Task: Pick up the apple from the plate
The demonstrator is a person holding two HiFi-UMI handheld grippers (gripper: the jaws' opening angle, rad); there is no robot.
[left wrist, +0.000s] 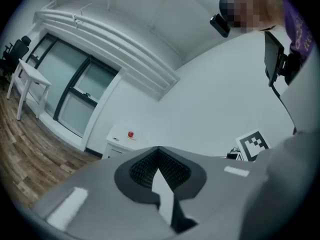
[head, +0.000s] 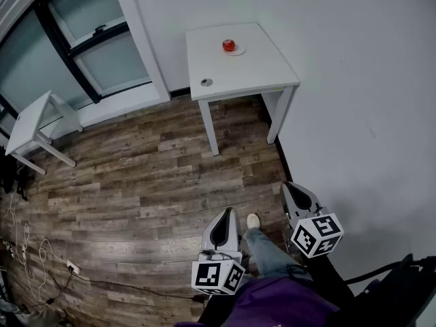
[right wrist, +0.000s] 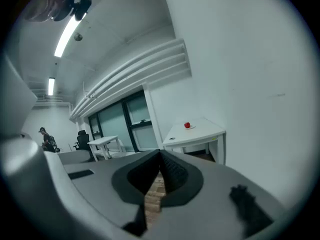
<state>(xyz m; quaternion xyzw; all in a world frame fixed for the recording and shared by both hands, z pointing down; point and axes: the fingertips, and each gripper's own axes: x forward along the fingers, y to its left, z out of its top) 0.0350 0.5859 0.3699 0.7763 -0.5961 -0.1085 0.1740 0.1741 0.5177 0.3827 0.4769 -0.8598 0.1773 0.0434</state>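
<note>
Red and glossy, one small round apple (head: 228, 45) sits on a small white round plate (head: 240, 51). It is the only thing the plate holds, and it lies towards the plate's left side. The plate rests near the far edge of a white square four-legged table (head: 252, 70) that stands in the corner against the white walls. One small grey round disc (head: 206, 82) lies near the table's front left corner, well apart from the plate; what it is cannot be made out.

A second white table (head: 30, 121) stands at the left by the black-framed glass panels, so there are two tables in all. Both stand on the brown wood-plank floor (head: 136, 182).

Two grey grippers show at the lower edge of the head view, each with one black-and-white marker cube, far from the apple's table. The left gripper (head: 230, 211) has its jaws brought together at the tips, with nothing between the ribbed pads. The right gripper (head: 287, 184) is likewise fully closed and empty. Between the two grippers show the person's jeans leg and one pale shoe (head: 253, 221). In both gripper views the apple is a small red dot on the distant table, beyond the closed jaw tips.
</note>
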